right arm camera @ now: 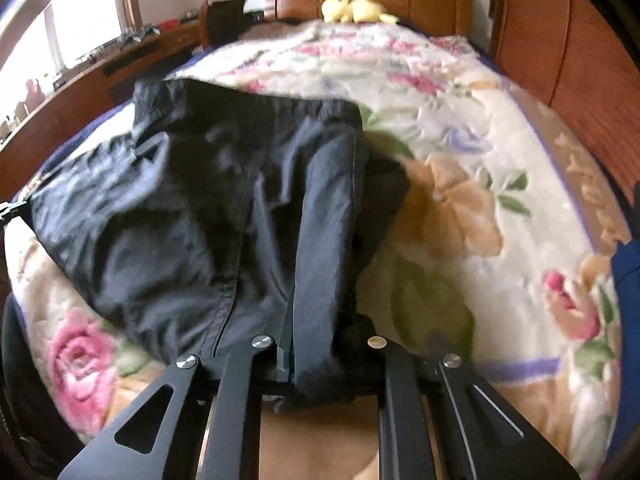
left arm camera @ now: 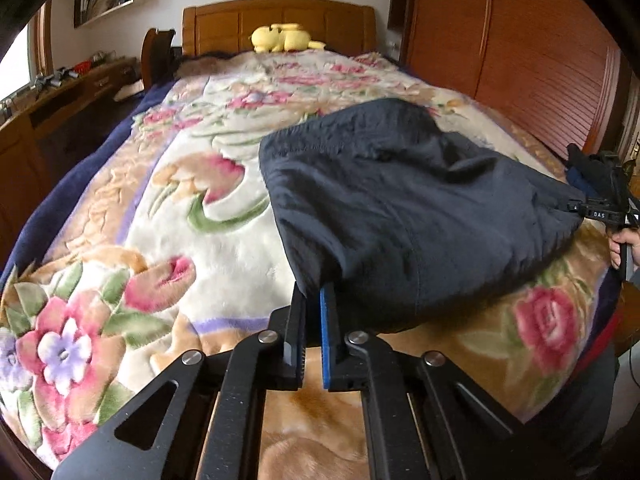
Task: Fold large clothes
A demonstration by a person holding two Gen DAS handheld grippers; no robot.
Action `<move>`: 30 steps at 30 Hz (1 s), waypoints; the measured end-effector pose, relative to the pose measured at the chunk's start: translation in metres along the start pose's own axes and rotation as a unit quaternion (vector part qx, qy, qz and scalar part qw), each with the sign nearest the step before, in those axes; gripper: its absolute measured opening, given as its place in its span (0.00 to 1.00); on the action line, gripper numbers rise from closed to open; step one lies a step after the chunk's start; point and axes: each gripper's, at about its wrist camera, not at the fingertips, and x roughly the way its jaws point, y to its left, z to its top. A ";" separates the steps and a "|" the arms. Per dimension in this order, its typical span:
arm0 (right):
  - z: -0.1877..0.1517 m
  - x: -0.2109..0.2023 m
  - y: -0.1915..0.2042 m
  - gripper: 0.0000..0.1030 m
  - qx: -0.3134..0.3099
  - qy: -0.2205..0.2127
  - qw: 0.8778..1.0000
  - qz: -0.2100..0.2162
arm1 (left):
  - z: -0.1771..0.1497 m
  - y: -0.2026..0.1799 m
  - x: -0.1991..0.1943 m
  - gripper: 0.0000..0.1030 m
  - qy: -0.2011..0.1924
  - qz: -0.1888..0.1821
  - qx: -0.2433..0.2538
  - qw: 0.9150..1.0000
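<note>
The trousers [left arm camera: 400, 200] are plain dark navy. Beneath them the blanket [left arm camera: 180, 220] is cream with pink, peach and lilac flowers and green leaves. At twelve o'clock a pale yellow plush toy [left arm camera: 282, 38] meets the orange-brown headboard [left arm camera: 224, 24].

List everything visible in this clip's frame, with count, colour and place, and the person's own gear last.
trousers: one pair, dark navy-black, spread on the near half of the bed, near edge pinched at two points
blanket: one, cream with pink and green flowers, covering the bed
plush toy: one, yellow, at the head of the bed
headboard: one, brown wood, far end
wardrobe: one, reddish-brown wood, right of the bed
desk: one, brown wood, left of the bed under the window, with small clutter too blurred to name
hand: one, at the far right edge, gripping the other tool
left gripper: black with a blue pad, fingers closed on the trousers' corner
right gripper: black, fingers closed on the trousers' edge
</note>
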 end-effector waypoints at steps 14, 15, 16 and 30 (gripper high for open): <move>-0.064 -0.083 0.019 0.13 -0.026 0.002 0.999 0.018 | -0.045 -0.015 -0.064 0.05 -0.007 -0.016 -0.002 1.000; -0.064 -0.084 0.019 0.13 -0.026 0.003 1.000 0.015 | -0.047 -0.016 -0.062 0.05 -0.004 -0.014 -0.004 1.000; -0.064 -0.081 0.018 0.14 -0.027 0.004 1.000 0.011 | -0.049 -0.015 -0.061 0.05 0.001 -0.011 -0.008 1.000; -0.001 -0.084 0.078 0.58 -0.086 -0.041 0.995 -0.016 | -0.043 -0.007 -0.067 0.31 -0.029 0.002 -0.026 0.999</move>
